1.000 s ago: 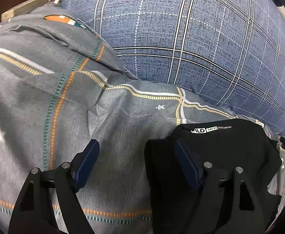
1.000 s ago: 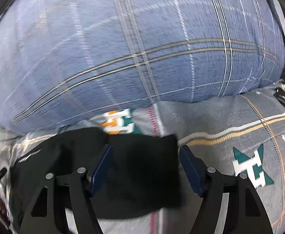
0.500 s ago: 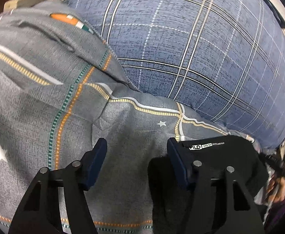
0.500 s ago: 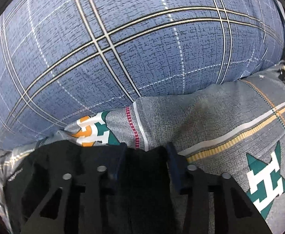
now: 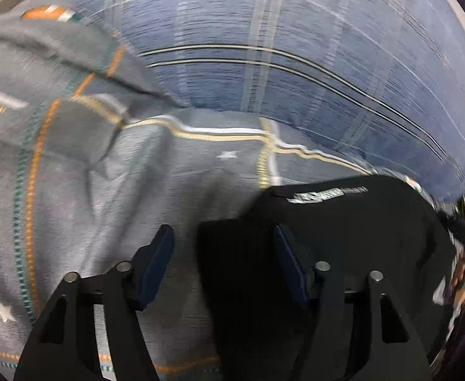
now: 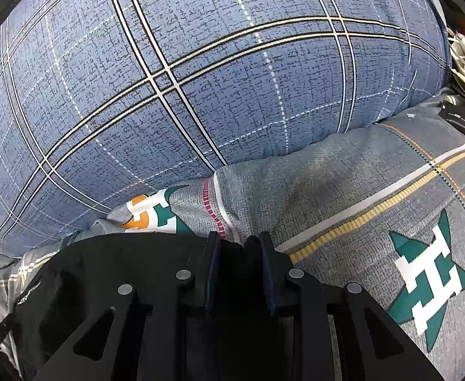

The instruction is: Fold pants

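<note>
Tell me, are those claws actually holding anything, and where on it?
The right gripper pinches the black pants at a bunched-up edge. The left gripper is open astride another edge, gripping nothing.

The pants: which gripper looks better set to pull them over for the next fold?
Probably the right gripper: it is shut on the black pants at their edge. The left gripper is open, one finger over the pants, the other over the bedsheet.

Grey patterned bedsheet [image 6: 343, 190], black pants [image 5: 359, 222], blue pillow [image 6: 200, 79]
</note>
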Tool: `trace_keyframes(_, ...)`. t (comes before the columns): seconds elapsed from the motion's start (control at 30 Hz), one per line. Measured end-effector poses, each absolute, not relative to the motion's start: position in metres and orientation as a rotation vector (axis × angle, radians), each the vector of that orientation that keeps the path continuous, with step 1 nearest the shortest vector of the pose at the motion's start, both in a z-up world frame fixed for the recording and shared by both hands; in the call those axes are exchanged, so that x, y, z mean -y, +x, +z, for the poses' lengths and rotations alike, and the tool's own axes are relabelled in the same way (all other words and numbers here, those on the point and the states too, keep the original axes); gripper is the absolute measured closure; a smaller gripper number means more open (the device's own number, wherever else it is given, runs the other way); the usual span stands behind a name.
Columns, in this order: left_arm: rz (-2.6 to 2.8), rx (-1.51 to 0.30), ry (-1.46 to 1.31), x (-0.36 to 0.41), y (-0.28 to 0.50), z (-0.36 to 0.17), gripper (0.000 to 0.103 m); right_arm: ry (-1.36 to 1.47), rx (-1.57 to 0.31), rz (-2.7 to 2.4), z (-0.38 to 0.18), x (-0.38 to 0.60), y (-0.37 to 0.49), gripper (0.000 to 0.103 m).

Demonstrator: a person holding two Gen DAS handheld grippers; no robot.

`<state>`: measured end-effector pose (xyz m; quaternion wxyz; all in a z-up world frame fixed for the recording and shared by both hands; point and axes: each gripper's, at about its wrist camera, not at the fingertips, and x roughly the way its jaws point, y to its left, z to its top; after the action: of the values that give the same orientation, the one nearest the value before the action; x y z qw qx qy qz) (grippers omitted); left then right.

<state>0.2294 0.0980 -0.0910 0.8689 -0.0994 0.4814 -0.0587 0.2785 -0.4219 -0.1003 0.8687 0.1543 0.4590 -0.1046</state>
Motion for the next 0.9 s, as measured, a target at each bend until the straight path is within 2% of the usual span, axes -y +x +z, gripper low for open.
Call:
trace_keyframes(0.03, -0.130, -1.003, -0.180, -0.094, 0.228, -0.089, 0.065, 0.324, -0.957, -0.220, -0.098, 0.420, 0.274, 0.079)
trace_keyframes(0.07, -0.124, -0.995, -0.162, -0.092, 0.227, -0.088, 0.068, 0.326, -0.951, -0.221, -0.093, 0.418, 0.272, 0.079)
trace_keyframes(0.1, -0.128, -0.975, -0.158, -0.092, 0.224, -0.086, 0.082, 0.326, -0.943, -0.223, -0.089, 0.417, 0.270, 0.080)
trace_keyframes(0.13, -0.133, -0.952, -0.155, -0.094, 0.222, -0.084, 0.091, 0.325, -0.931, -0.224, -0.085, 0.416, 0.267, 0.081)
trace_keyframes(0.2, -0.152, -0.943, -0.171, -0.096, 0.221, -0.082, 0.095, 0.323, -0.916, -0.226, -0.077, 0.415, 0.263, 0.085)
trace_keyframes(0.27, -0.184, -0.918, -0.209, -0.101, 0.216, -0.078, 0.097, 0.331, -0.905, -0.231, -0.071, 0.416, 0.259, 0.100)
trace_keyframes(0.9, -0.359, -0.772, -0.227, -0.083, 0.187, -0.037, 0.099, 0.374, -0.798, -0.158, -0.021, 0.433, 0.204, 0.099)
